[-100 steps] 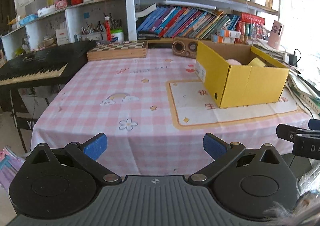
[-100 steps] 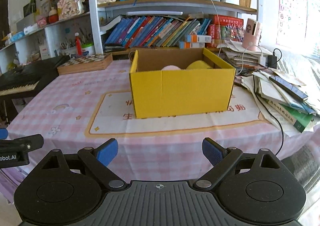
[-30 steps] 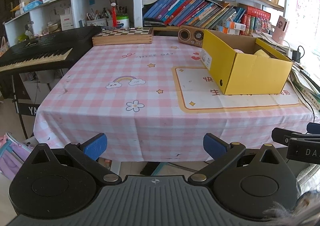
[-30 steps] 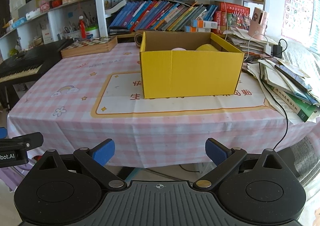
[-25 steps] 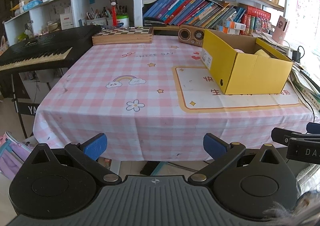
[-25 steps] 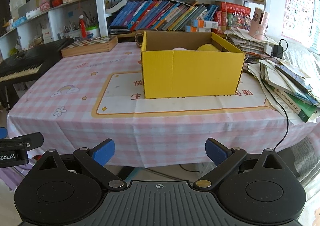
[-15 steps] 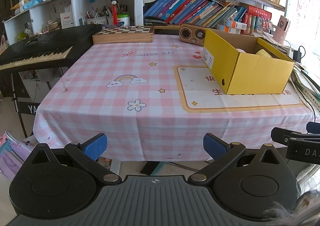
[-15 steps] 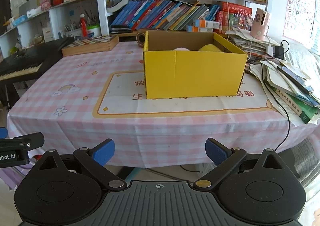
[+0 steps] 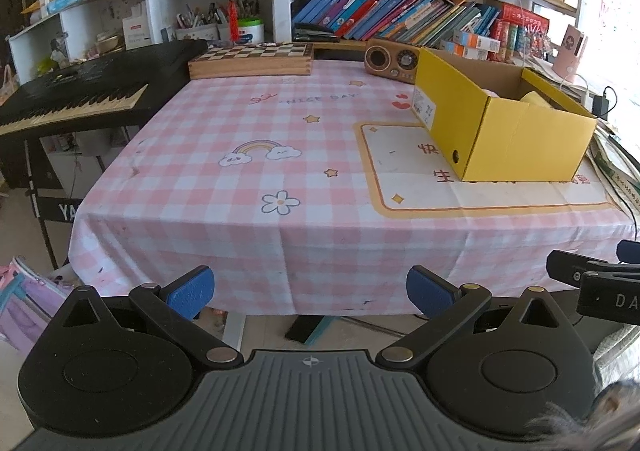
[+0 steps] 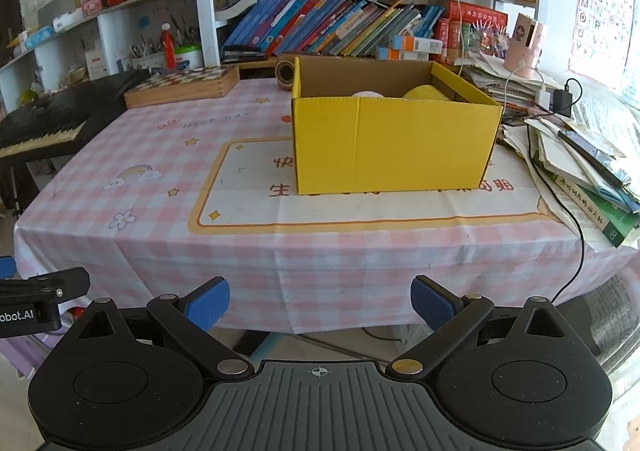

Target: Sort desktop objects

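Note:
A yellow cardboard box [image 10: 394,143] stands on the pink checked tablecloth [image 10: 160,155]; it also shows in the left wrist view [image 9: 508,135]. A pale pink object [image 10: 367,94] and a yellow object [image 10: 425,92] peek over its rim. My left gripper [image 9: 310,289] is open and empty, held in front of and below the table's front edge. My right gripper [image 10: 320,301] is open and empty, also off the front edge, facing the box.
A wooden chessboard box [image 9: 252,59] and a small wooden radio [image 9: 392,60] sit at the back. A black keyboard [image 9: 76,91] stands left. Stacked papers, books and a cable [image 10: 576,163] lie right of the box. Bookshelves [image 10: 344,27] line the wall.
Both grippers have drawn back from the table and a little lower, so the table's front edge and the floor below now show. Both stay open.

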`<state>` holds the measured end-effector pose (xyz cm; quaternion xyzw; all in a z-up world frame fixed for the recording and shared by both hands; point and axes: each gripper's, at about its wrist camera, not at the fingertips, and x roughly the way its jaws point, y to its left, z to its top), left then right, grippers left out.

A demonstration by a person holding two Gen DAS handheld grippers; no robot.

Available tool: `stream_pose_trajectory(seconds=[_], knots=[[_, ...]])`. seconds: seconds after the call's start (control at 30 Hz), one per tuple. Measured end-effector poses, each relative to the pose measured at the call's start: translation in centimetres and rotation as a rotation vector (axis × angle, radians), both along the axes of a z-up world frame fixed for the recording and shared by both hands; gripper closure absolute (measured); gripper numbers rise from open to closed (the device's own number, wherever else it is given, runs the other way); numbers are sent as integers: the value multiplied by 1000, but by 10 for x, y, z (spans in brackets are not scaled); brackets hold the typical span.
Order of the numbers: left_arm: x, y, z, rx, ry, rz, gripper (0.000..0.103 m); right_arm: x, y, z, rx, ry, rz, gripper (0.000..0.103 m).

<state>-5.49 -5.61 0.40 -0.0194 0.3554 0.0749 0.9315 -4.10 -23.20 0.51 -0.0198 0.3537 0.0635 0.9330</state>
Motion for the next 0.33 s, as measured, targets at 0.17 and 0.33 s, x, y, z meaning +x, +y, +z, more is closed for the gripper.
stream_pose_trajectory(seconds=[0.17, 0.33], knots=[[1, 2, 0, -3, 2, 3, 0, 1, 1, -1, -1, 6, 2, 4], [3, 3, -1, -2, 6, 1, 0, 3, 2, -1, -1, 11, 5, 4]])
